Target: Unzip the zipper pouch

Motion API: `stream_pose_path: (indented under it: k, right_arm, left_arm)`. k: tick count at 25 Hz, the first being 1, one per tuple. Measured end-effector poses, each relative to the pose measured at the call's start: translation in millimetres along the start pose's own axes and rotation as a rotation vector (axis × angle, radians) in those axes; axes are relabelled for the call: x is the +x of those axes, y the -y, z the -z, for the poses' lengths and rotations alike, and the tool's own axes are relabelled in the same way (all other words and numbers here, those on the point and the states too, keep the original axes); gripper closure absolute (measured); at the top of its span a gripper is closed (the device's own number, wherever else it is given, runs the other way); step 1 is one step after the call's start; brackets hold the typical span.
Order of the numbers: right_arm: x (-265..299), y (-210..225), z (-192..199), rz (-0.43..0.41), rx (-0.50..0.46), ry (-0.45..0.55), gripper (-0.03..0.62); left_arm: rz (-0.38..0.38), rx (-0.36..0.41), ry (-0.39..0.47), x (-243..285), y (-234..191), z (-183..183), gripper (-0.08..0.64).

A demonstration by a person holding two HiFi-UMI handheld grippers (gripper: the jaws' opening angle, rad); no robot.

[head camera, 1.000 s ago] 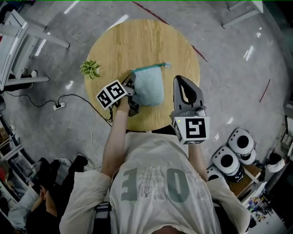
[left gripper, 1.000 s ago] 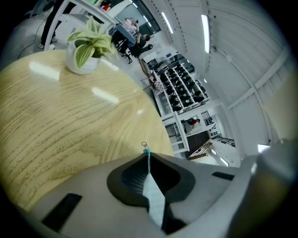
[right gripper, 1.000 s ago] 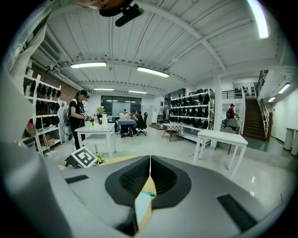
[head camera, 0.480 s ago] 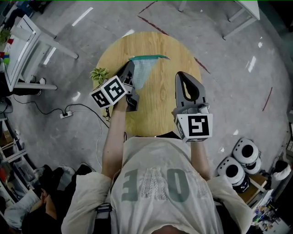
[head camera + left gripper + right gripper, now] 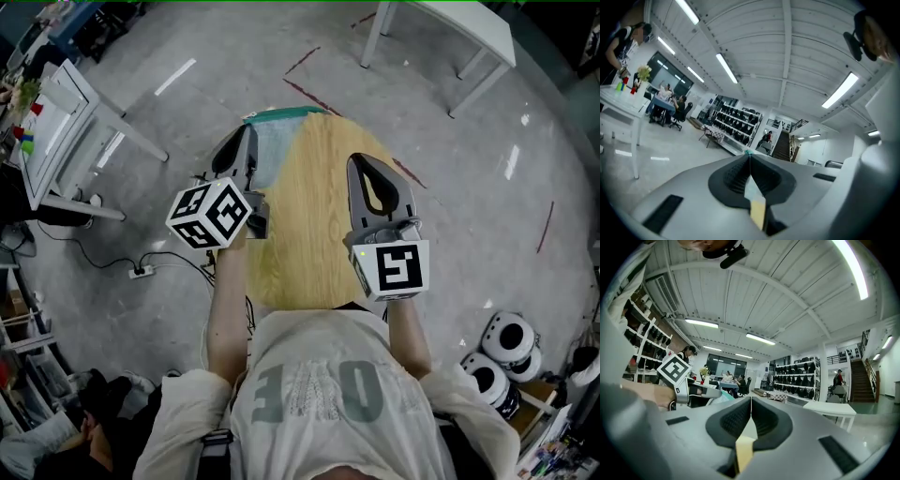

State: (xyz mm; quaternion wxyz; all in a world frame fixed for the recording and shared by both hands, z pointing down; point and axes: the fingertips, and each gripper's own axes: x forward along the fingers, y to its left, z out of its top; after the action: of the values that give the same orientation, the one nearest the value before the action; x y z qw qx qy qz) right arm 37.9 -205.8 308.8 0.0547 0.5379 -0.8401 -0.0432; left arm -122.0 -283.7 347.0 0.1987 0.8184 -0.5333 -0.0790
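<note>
Above the round table (image 5: 314, 234), my left gripper (image 5: 246, 141) clamped on the zipper pouch (image 5: 274, 150), my right gripper (image 5: 364, 167) closed, empty

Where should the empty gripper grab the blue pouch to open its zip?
Probably the right end of the teal zipper edge, coming from the right: the left gripper pinches the pouch at its left end, so the zip hangs stretched sideways. The right gripper must open its fingers first.
</note>
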Motion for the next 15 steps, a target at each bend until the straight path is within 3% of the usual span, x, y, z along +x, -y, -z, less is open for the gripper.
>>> stream_pose_path:
  k: [8, 15]
  right_arm:
    - [4, -15, -45, -0.053, 0.015, 0.109, 0.563]
    - [-8, -30, -62, -0.104, 0.037, 0.157, 0.562]
  left_arm:
    - [0.009, 0.289, 0.209, -47, 52, -81, 0.529]
    - [-0.014, 0.483, 0.29, -91, 94, -92, 0.529]
